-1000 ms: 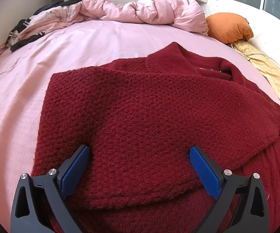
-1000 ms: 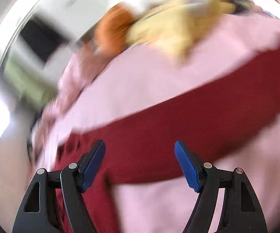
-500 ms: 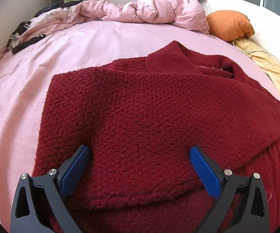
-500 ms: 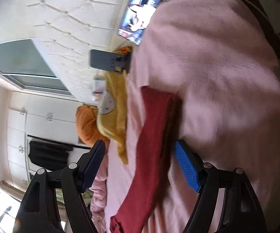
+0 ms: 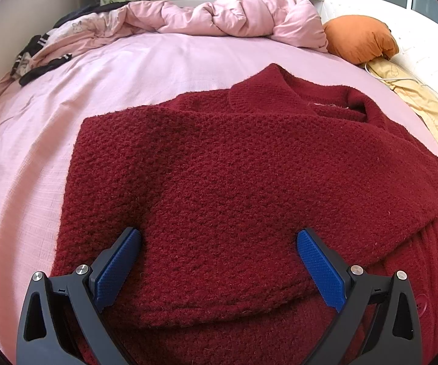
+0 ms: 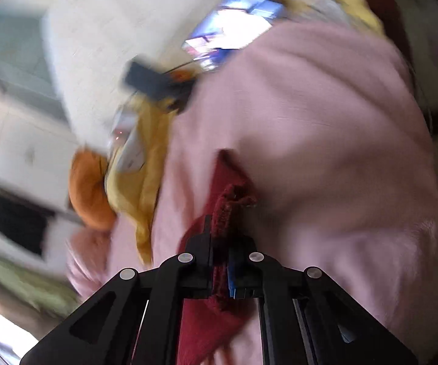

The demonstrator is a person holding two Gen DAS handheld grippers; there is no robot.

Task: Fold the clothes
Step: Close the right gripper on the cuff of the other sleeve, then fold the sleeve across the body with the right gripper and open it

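Wide bare pink sheet [image 5: 121,97] left of the red sweater [image 5: 234,167] and beyond its collar: open passage there. Far edge blocked by the heaped pink duvet [image 5: 234,15]. Right side crowded by an orange cushion [image 5: 359,38] and a yellow cloth [image 5: 425,112]. Dark garments [image 5: 36,64] piled at far left.

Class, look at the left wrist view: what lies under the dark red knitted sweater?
The sweater lies on a pink bedsheet, which shows all around it. One sleeve is folded across its front, covering that part. The sheet directly beneath is hidden.
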